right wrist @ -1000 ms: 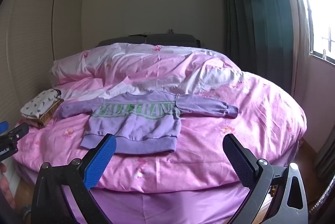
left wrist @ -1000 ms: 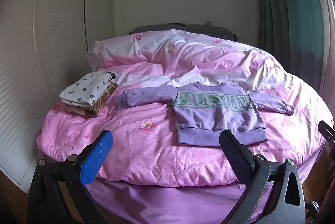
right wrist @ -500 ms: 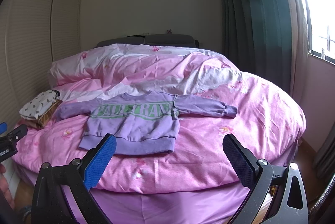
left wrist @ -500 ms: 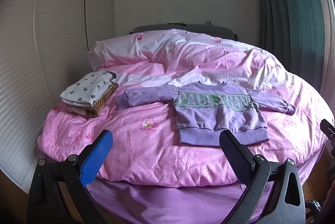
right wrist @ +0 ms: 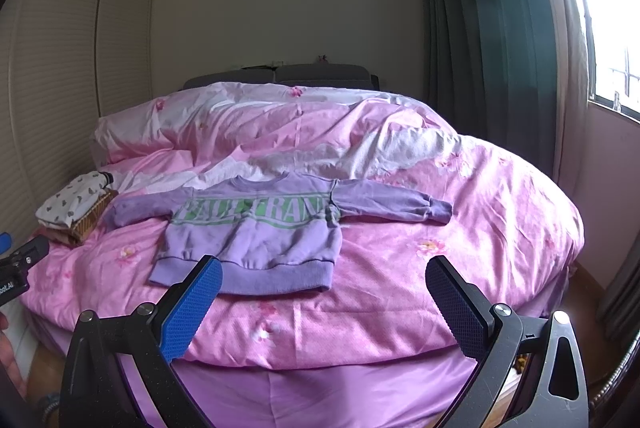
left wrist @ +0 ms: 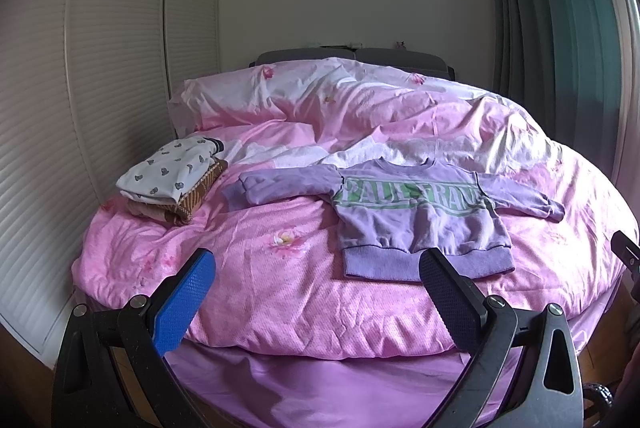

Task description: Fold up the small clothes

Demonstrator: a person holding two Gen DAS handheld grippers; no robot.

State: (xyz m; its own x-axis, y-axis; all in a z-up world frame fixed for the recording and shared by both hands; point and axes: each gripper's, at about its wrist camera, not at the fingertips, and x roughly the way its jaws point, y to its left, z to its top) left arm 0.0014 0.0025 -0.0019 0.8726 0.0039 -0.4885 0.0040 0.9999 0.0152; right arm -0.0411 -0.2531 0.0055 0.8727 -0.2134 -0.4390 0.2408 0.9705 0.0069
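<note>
A small purple sweatshirt [left wrist: 416,220] with green lettering lies flat, front up, sleeves spread, on the pink bed cover [left wrist: 280,292]; it also shows in the right wrist view [right wrist: 256,232]. My left gripper [left wrist: 316,296] is open and empty, in front of the bed's near edge, to the left of the sweatshirt's hem. My right gripper [right wrist: 324,300] is open and empty, in front of the bed edge, level with the hem's right end. Neither touches the cloth.
A stack of folded clothes [left wrist: 172,180], white patterned on top and brown beneath, sits at the bed's left side [right wrist: 76,208]. White louvred wardrobe doors [left wrist: 80,108] stand left. Dark green curtains [right wrist: 488,48] and a window [right wrist: 604,28] are at right. A rumpled duvet [left wrist: 340,108] lies behind.
Both views have drifted slightly; the sweatshirt sits a little higher in the frames. Both grippers stay open and nothing on the bed has moved.
</note>
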